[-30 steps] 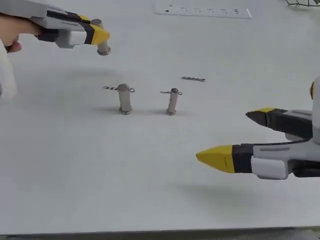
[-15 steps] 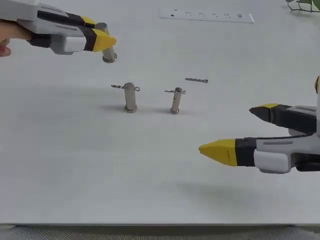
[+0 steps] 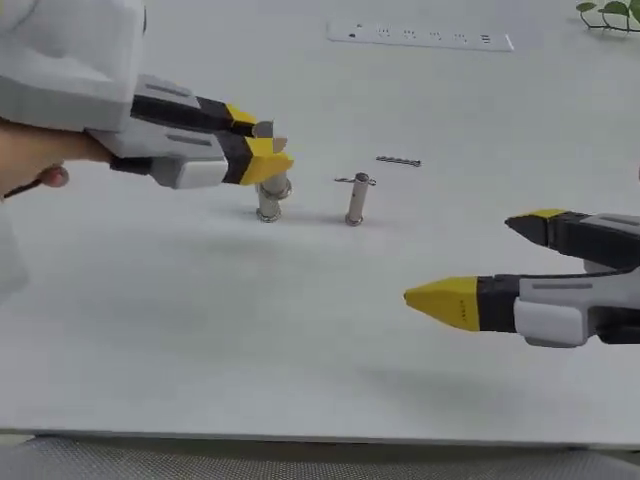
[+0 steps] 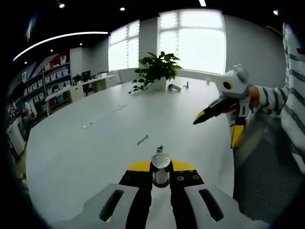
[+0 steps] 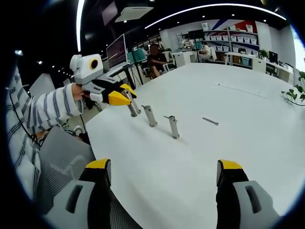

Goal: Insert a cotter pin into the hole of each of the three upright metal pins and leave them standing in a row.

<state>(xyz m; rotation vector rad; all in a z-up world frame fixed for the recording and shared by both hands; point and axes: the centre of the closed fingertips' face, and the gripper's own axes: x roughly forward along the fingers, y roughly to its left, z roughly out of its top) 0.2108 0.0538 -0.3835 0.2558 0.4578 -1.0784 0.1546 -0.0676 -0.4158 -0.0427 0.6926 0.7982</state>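
Nearest the camera, at the right of the white workbench (image 3: 200,340), the grey-and-black, yellow-tipped right gripper (image 3: 468,262) is held level, its jaws spread wide with nothing between them. Farther in, at the left, the matching left gripper (image 3: 266,150) is clamped on a short silver metal pin (image 4: 160,168), gripped upright by its shaft; whether its flanged base touches the bench cannot be told. Just behind it, a second metal pin (image 3: 268,205) is partly screened by the jaws. To its right, a third metal pin (image 3: 355,200) is seen standing with a thin wire cotter pin (image 3: 350,181) through its top. Beyond these, a loose cotter pin (image 3: 398,161) lies flat on the bench. A long white power strip (image 3: 420,37) is set at the far edge.
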